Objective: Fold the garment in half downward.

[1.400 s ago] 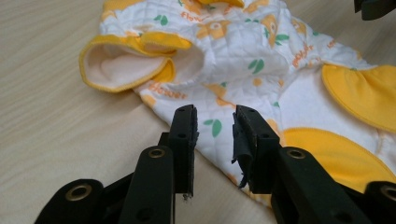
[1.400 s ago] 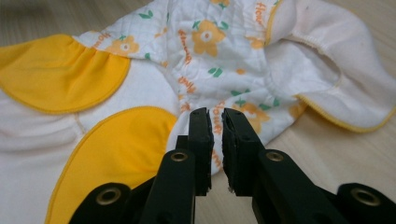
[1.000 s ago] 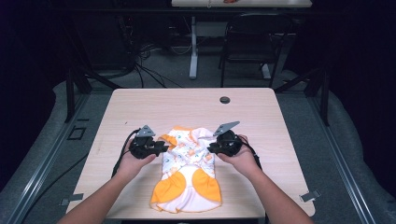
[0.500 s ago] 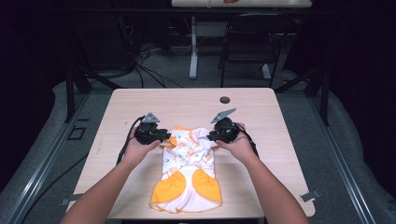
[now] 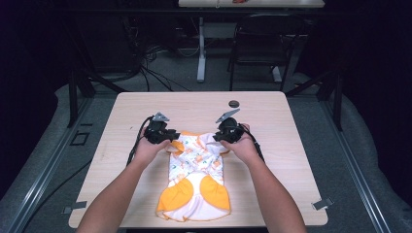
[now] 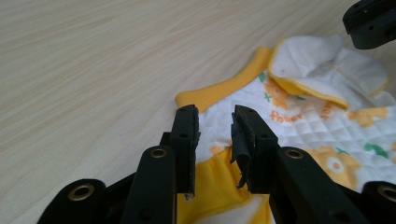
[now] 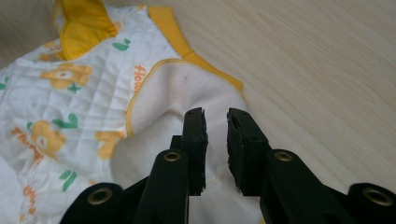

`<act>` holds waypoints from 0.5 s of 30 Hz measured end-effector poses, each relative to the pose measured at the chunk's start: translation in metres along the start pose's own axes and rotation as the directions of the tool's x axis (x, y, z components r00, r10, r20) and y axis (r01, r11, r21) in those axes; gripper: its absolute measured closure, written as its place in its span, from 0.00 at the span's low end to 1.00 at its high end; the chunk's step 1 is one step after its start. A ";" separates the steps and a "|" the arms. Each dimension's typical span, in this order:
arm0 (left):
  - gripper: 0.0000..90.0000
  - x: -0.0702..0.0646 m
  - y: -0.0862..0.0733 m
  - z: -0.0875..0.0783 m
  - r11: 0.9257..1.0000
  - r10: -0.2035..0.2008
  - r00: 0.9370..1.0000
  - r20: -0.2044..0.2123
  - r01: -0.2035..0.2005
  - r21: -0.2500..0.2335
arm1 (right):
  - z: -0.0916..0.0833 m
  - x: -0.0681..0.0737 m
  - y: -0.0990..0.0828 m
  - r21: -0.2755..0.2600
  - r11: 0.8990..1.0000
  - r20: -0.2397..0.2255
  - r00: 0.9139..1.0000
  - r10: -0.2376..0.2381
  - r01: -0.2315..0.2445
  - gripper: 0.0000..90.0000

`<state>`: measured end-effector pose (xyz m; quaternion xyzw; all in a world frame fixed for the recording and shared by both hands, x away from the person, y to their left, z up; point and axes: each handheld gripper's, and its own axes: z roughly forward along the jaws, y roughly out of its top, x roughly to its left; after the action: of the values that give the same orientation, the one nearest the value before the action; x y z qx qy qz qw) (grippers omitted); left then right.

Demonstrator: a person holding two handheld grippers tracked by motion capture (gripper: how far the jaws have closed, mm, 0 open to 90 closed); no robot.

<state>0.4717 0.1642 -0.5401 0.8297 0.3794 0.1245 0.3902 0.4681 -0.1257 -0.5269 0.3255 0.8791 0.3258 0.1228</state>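
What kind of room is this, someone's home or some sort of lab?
Probably a lab or recording studio, not a home. A lone wooden table stands in a dark room, loose cables run over the grey floor, and a person works on a small garment with handheld grippers.

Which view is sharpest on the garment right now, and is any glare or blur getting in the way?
High view: soft, dark surroundings, garment evenly lit. Left gripper view: print crisp, near jaws slightly soft, no glare. Right gripper view: quilting sharp, table evenly lit.
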 end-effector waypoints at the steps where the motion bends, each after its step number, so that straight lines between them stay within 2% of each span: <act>1: 0.77 0.002 -0.001 0.004 1.000 -0.005 1.000 -0.002 0.005 0.012 | 0.002 -0.001 0.000 -0.004 1.000 0.002 1.000 0.010 -0.010 0.85; 4: 0.76 0.005 -0.004 0.010 1.000 -0.001 1.000 -0.010 0.002 0.029 | 0.009 -0.003 0.001 0.006 1.000 0.015 1.000 0.022 -0.022 0.84; 5: 0.76 0.007 -0.006 0.014 1.000 -0.016 1.000 -0.021 0.017 0.026 | 0.013 -0.005 0.001 0.016 0.999 0.029 0.999 0.030 -0.030 0.83; 9: 0.75 0.011 -0.008 0.019 0.999 -0.023 0.999 -0.033 0.024 0.034 | 0.022 -0.008 0.002 0.013 0.999 0.054 0.997 0.047 -0.048 0.79; 15: 0.74 0.014 -0.011 0.024 0.999 -0.032 0.999 -0.035 0.033 0.040 | 0.031 -0.013 0.001 0.029 0.997 0.067 0.996 0.064 -0.066 0.78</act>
<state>0.4879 0.1658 -0.5658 0.8289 0.4017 0.1245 0.3688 0.4915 -0.1185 -0.5495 0.3666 0.8684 0.3049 0.1359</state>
